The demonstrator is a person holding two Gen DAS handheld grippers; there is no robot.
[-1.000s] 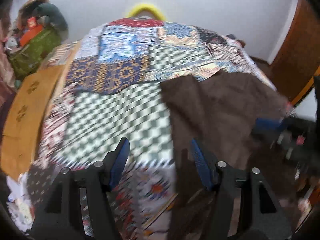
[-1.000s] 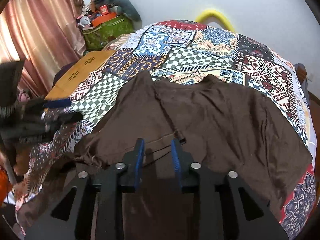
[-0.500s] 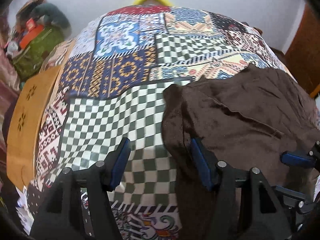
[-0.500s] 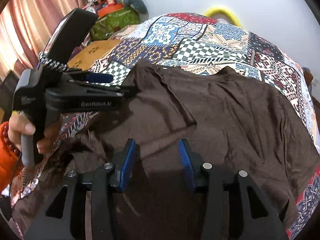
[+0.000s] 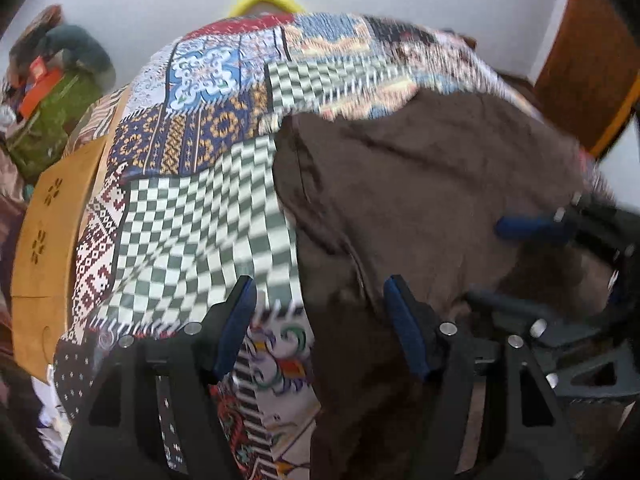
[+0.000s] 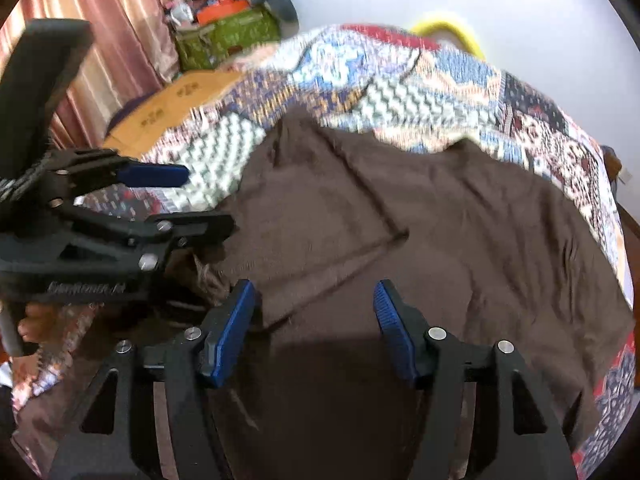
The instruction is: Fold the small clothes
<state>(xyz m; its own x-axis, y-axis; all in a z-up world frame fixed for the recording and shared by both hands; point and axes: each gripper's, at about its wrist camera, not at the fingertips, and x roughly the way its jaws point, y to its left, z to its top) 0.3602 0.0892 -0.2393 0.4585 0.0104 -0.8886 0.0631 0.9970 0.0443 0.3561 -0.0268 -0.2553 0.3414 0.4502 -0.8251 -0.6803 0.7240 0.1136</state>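
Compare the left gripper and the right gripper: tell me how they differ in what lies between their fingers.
The left gripper straddles the left edge of the brown garment, so both checkered bedspread and brown cloth show between its fingers; the right gripper has only brown cloth between its fingers. The left gripper sits at the garment's side; the right gripper sits further in, over its middle. Both are open, with blue pads, holding nothing.

Our left claw (image 5: 318,322) and right claw (image 6: 314,322) are black frames, silver screws, ribbed blue pads (image 6: 390,314); bare fingers (image 6: 30,322) at nine o'clock.
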